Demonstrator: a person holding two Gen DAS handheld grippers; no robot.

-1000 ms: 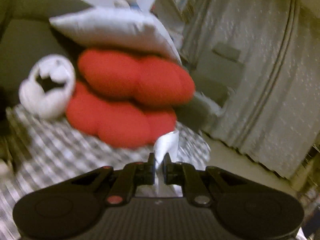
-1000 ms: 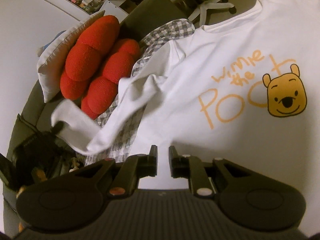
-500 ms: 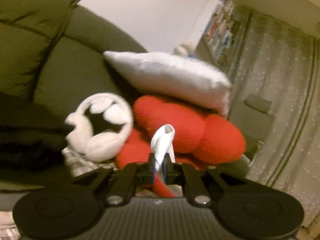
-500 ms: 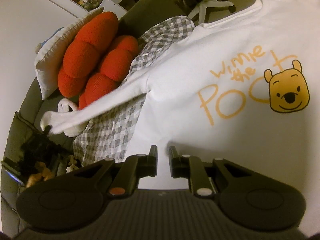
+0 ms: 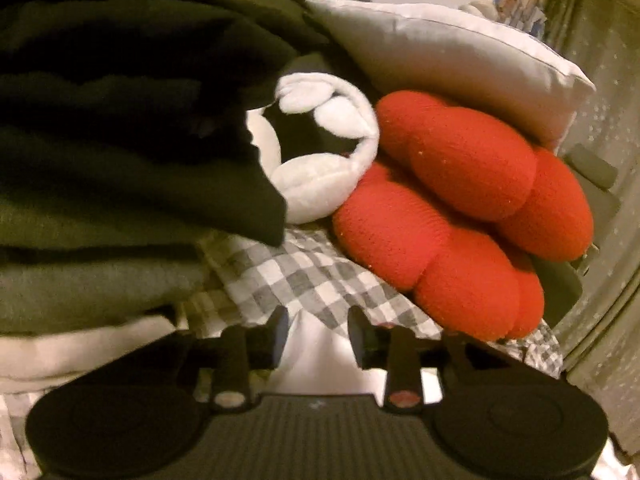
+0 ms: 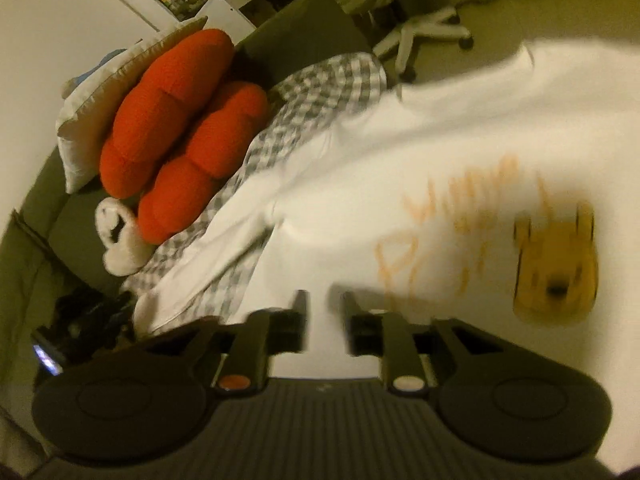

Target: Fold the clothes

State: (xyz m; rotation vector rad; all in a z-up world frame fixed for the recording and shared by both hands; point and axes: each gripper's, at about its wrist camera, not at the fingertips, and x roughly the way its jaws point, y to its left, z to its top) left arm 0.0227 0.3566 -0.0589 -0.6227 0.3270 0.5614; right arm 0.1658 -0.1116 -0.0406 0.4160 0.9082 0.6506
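Note:
A white T-shirt [image 6: 420,152] with orange lettering and a yellow bear face [image 6: 556,276] lies spread on the checked blanket [image 6: 332,80]. Its sleeve [image 6: 208,276] stretches out flat toward the lower left. My right gripper [image 6: 326,320] hovers over the shirt's body, jaws opening, nothing pinched between them. In the left wrist view, the white sleeve end [image 5: 316,348] lies slack between the fingers of my left gripper [image 5: 318,334]. Its jaws are opening and the pads stand clear of the cloth, low over the checked blanket [image 5: 304,276].
A red lobed cushion [image 5: 460,208] leans under a white pillow [image 5: 440,52], with a white plush item [image 5: 320,160] beside them. A stack of dark green fabric [image 5: 100,168] rises at the left. An office chair base [image 6: 424,36] stands on the floor beyond.
My left gripper came down toward the blanket with the sleeve, then its jaws parted and let the sleeve go. The sleeve now lies stretched flat. My right gripper's jaws widened.

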